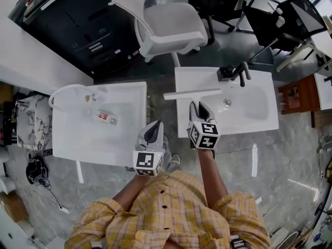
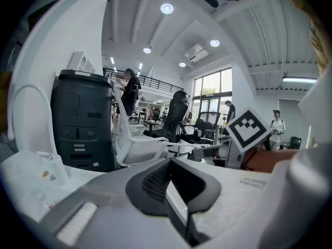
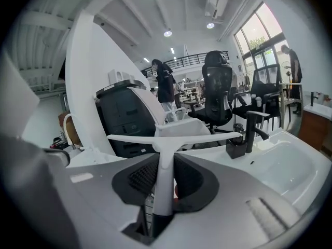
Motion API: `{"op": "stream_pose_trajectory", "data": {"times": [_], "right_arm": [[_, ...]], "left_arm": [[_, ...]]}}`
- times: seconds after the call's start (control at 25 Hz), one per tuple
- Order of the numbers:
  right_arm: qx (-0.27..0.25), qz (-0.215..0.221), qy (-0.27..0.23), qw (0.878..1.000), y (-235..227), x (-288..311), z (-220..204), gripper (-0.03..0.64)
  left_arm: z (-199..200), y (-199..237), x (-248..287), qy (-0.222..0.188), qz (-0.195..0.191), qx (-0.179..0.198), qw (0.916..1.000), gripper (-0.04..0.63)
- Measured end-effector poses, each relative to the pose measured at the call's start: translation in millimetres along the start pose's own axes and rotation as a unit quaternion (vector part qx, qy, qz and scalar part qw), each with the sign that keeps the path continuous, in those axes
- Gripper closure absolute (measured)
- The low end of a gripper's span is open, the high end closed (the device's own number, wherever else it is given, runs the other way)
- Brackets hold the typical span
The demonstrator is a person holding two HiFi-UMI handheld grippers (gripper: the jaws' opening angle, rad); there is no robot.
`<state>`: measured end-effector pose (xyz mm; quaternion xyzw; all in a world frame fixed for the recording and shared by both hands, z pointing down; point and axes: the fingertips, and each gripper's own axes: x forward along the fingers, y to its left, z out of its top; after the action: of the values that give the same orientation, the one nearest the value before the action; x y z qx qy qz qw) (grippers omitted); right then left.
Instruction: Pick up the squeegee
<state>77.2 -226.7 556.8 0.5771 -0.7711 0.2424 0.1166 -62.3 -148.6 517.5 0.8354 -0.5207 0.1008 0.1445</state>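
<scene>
My right gripper (image 1: 199,109) is shut on the handle of the white T-shaped squeegee (image 1: 192,93). It holds the tool up over the near left corner of the right sink (image 1: 259,123). In the right gripper view the squeegee (image 3: 165,154) stands upright between the dark pads (image 3: 141,178), its blade lying crosswise above them. My left gripper (image 1: 154,128) hovers over the near right corner of the left sink (image 1: 67,139). Its jaws stand slightly apart with nothing between the pads (image 2: 155,183).
A black faucet (image 1: 234,72) sits at the back of the right sink. A small bottle (image 1: 106,118) lies in the left sink. A white office chair (image 1: 163,22) and a black cabinet (image 1: 78,27) stand beyond. A narrow floor gap separates the two sinks.
</scene>
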Motion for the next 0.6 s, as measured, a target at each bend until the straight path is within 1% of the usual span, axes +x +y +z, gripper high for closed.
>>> {"op": "stream_pose_trajectory", "data": {"times": [0.16, 0.6], "right_arm": [[-0.011, 0.009, -0.016, 1.0, 8.8, -17.1, 12.1, 0.535], [-0.018, 0.03, -0.049, 0.998, 30.1, -66.2, 36.6, 0.535]], "left_arm": [[12.4, -4.2, -7.1, -0.014, 0.0, 0.007, 0.9999, 0.594], [40.2, -17.2, -30.5, -0.05, 0.0, 0.023, 0.9985, 0.594]]}}
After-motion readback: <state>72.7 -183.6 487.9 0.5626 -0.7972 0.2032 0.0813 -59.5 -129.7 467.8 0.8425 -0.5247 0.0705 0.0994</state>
